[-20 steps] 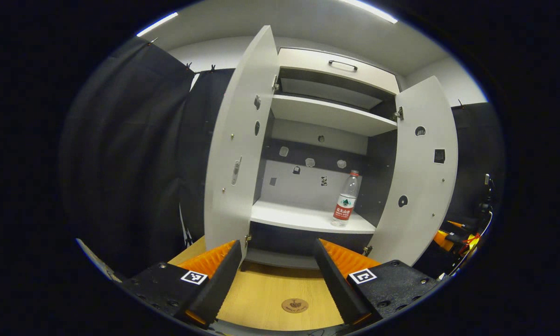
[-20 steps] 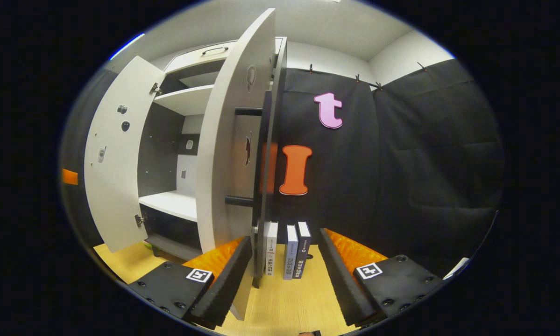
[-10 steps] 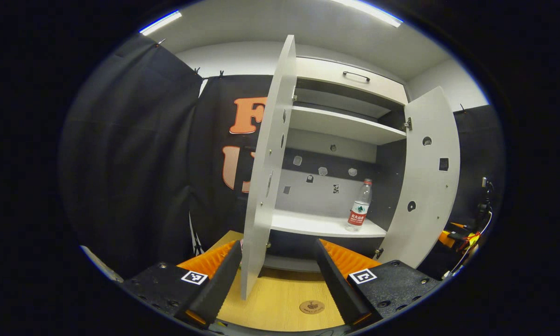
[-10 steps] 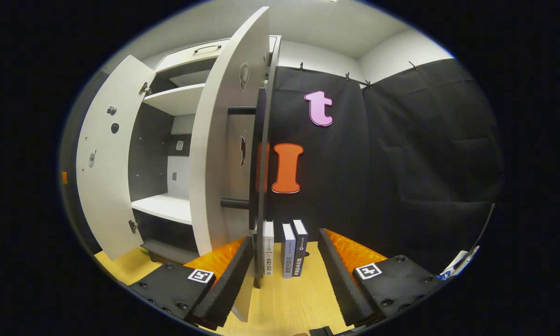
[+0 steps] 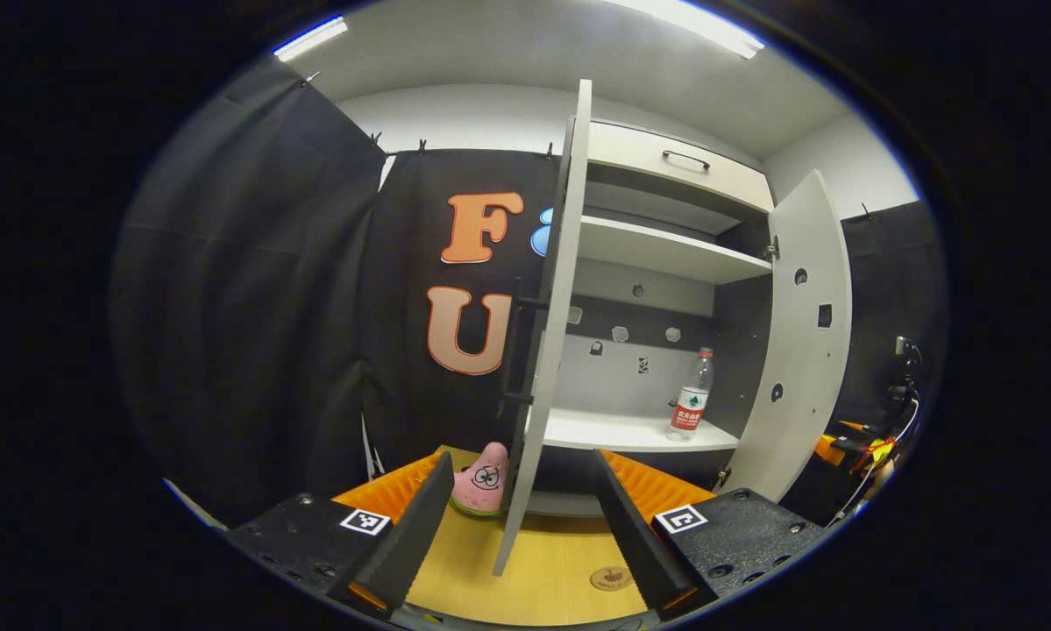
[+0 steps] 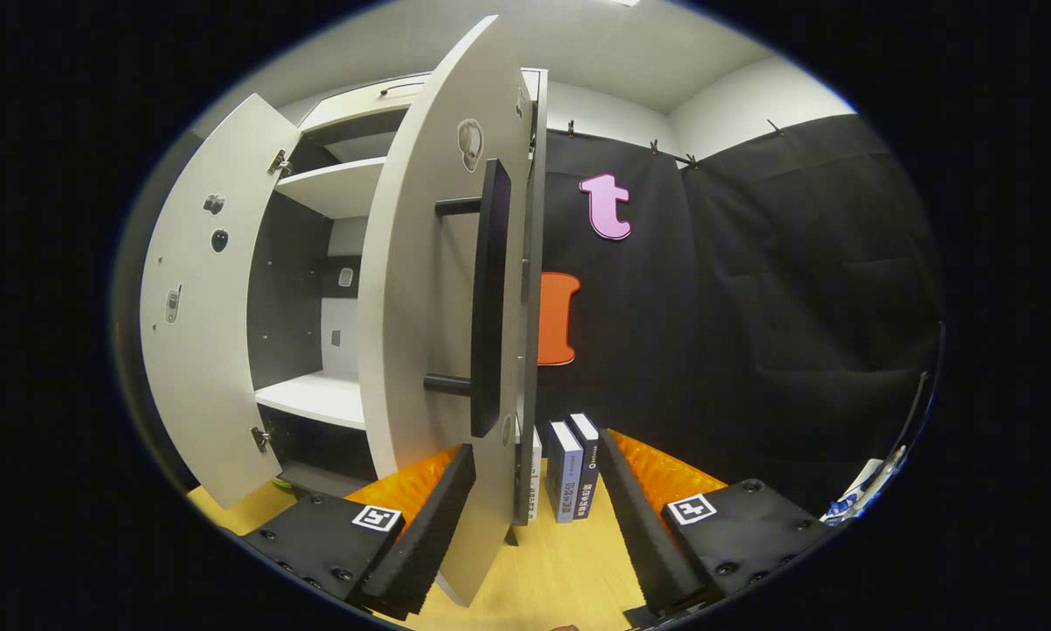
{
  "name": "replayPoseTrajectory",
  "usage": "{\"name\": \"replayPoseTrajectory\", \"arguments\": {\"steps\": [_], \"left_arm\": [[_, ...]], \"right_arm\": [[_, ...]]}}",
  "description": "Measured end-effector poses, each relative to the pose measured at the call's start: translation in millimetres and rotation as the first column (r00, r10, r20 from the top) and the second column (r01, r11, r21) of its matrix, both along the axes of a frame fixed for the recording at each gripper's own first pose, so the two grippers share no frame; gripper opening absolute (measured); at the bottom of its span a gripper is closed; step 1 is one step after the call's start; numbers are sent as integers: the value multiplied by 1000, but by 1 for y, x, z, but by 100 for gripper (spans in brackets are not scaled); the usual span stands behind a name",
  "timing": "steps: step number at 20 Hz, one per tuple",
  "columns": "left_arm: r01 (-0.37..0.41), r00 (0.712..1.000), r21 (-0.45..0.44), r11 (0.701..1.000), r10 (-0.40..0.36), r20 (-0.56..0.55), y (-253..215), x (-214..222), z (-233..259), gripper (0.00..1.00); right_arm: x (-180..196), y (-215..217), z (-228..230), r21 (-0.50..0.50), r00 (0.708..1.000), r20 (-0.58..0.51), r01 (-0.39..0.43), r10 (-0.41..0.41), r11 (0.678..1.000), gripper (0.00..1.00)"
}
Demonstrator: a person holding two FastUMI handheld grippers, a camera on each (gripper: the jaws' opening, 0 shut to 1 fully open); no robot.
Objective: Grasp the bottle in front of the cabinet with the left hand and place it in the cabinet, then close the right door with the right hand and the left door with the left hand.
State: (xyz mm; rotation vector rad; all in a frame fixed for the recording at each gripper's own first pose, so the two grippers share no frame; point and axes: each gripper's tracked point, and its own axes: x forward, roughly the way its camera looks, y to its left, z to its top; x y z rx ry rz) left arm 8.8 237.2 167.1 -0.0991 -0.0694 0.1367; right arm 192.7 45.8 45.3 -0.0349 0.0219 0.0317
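Bottle (image 5: 691,394) stands inside cabinet (image 5: 665,254), label too small to read.

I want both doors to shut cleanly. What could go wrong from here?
The right door stands edge-on between the open right hand-held gripper fingers, so a push might slip off it. The bottle stands near the shelf's front right edge, where the closing door might clip it.

left gripper (image 5: 521,535) shifted leftward past left door (image 5: 543,350) edge, pink toy (image 5: 481,480) revealed
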Motion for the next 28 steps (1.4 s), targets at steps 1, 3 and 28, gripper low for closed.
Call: {"name": "replayPoseTrajectory", "arguments": {"steps": [1,3,28], "left_arm": [[-3,1000,2,1000,3,4,7,-1,-1,95],[-18,1000,10,1000,18,-1,24,-1,-4,95],[-109,993,-66,992,105,-52,100,23,-41,95]], "right_arm": [[0,6,1,0,1000,10,6,-6,1000,94],[1,16,2,-4,1000,18,14,-14,1000,94],[56,143,-32,-67,986,-54,-161,158,985,94]]}}
